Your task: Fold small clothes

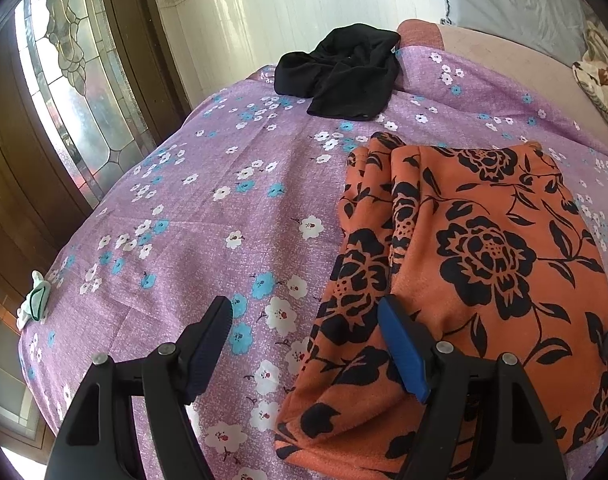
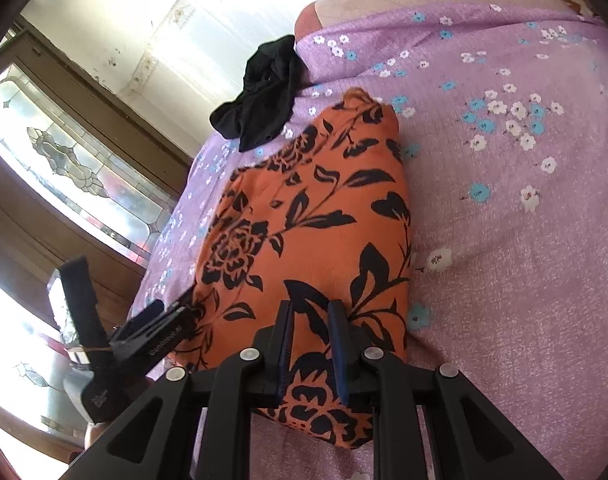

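Observation:
An orange garment with black flowers (image 1: pixel 476 248) lies folded on the purple flowered bedsheet (image 1: pixel 208 216). My left gripper (image 1: pixel 308 312) is open, hovering over the garment's near left edge, with one finger over the sheet and one over the cloth. In the right wrist view the garment (image 2: pixel 304 220) lies lengthwise ahead. My right gripper (image 2: pixel 311 308) is narrowly open over its near end and holds nothing. The left gripper (image 2: pixel 152 320) shows at the garment's left edge. A crumpled black garment (image 1: pixel 344 70) lies at the far edge of the bed; it also shows in the right wrist view (image 2: pixel 264 96).
A small mint-green cloth item (image 1: pixel 36 296) sits at the left edge of the bed. A wooden door with leaded glass (image 1: pixel 64 92) stands beyond the left side. A patterned blanket (image 1: pixel 600 76) lies at the far right. A white tiled wall (image 1: pixel 288 4) is behind.

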Demonstrator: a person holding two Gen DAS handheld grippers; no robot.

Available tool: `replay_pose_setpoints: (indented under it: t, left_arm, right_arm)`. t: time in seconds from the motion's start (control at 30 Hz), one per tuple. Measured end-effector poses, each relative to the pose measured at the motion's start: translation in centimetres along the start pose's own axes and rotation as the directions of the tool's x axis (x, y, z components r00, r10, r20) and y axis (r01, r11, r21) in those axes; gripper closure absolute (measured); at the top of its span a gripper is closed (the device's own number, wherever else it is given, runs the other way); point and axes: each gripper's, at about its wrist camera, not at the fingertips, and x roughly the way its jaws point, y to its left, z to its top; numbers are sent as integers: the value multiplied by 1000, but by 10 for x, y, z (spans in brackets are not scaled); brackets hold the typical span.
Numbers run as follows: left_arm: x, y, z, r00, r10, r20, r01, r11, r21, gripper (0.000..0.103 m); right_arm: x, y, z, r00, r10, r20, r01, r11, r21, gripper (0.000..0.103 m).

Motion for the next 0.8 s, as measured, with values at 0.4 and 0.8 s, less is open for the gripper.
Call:
replay_pose_setpoints:
  t: [0.4,0.8]
  left_arm:
    - [0,1,3,1000,-8,-11,8,1000,1,27]
    - [16,-4,65,972,-205,-113,200,979,-47,26]
  right_arm:
    - [5,-17,16,999,-45,-20,46,997,65,80]
    - [-3,-28,52,1000,29,8,-30,990,135,79]
